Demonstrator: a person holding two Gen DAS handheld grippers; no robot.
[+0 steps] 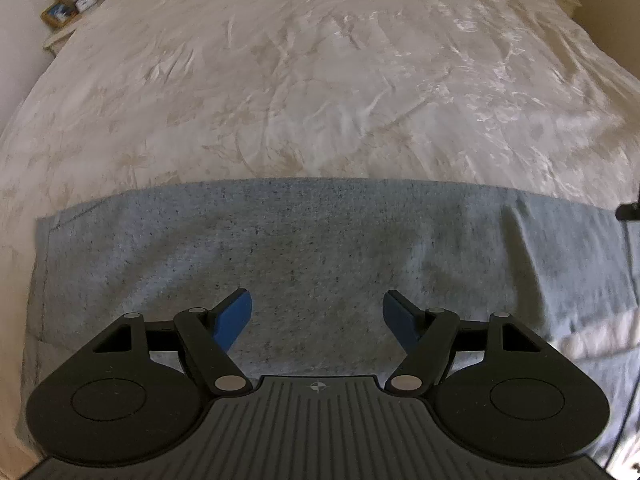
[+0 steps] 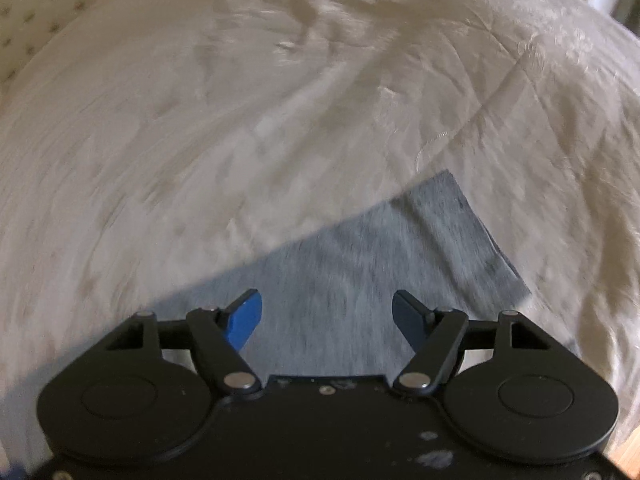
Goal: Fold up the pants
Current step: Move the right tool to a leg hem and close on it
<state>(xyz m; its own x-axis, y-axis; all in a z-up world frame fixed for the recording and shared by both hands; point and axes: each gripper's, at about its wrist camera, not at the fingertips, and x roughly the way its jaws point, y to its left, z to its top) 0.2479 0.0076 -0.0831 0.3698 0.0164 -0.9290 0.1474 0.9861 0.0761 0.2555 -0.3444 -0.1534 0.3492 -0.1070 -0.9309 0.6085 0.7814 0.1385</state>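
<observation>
Grey heathered pants [image 1: 304, 248] lie flat across the near part of a white bed, their far edge straight. My left gripper [image 1: 317, 314] is open and empty, its blue pads just above the grey cloth near its middle. In the right wrist view the pants [image 2: 360, 248] show as a grey band with a hemmed end at the right. My right gripper [image 2: 327, 316] is open and empty above that cloth. The right wrist view is blurred by motion.
A wrinkled white bedspread [image 1: 320, 80] covers the bed beyond the pants. A bedside shelf with small items [image 1: 76, 0] stands at the far left. A dark object [image 1: 630, 210] pokes in at the right edge. Patterned fabric [image 2: 48, 4] shows at the far left.
</observation>
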